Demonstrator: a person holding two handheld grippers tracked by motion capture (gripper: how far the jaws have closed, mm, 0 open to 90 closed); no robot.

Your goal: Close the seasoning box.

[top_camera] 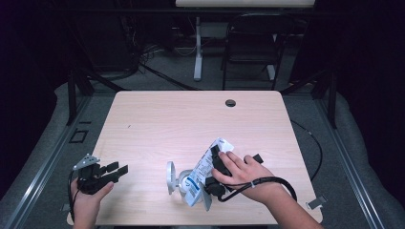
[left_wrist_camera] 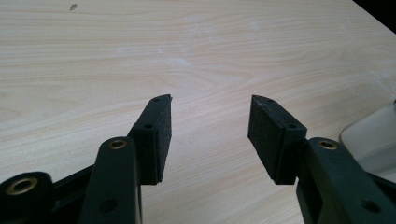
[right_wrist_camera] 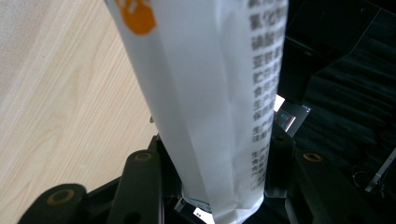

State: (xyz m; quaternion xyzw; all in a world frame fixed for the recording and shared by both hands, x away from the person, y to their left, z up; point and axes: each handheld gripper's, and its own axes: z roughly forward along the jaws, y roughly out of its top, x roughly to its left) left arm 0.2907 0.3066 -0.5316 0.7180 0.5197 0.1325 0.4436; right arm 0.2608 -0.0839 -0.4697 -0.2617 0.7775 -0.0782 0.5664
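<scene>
A white printed bag (top_camera: 206,168) with a blue label lies tilted at the table's front middle, and my right gripper (top_camera: 214,167) is shut on it across its width. In the right gripper view the bag (right_wrist_camera: 219,93) rises between the two black jaws, with dark print and an orange mark on it. The bag's lower end rests among white rounded pieces (top_camera: 171,177); what they are I cannot tell. At the front left corner my left gripper (top_camera: 120,169) is held open, pointing right. Its pads (left_wrist_camera: 161,135) stand wide apart over bare wood, my left gripper (left_wrist_camera: 210,116) holding nothing.
The light wooden table (top_camera: 191,119) has a round cable hole (top_camera: 230,103) near its far edge. A white curved edge (left_wrist_camera: 373,135) shows at the right of the left gripper view. A dark chair (top_camera: 250,47) and a white table leg stand beyond the table.
</scene>
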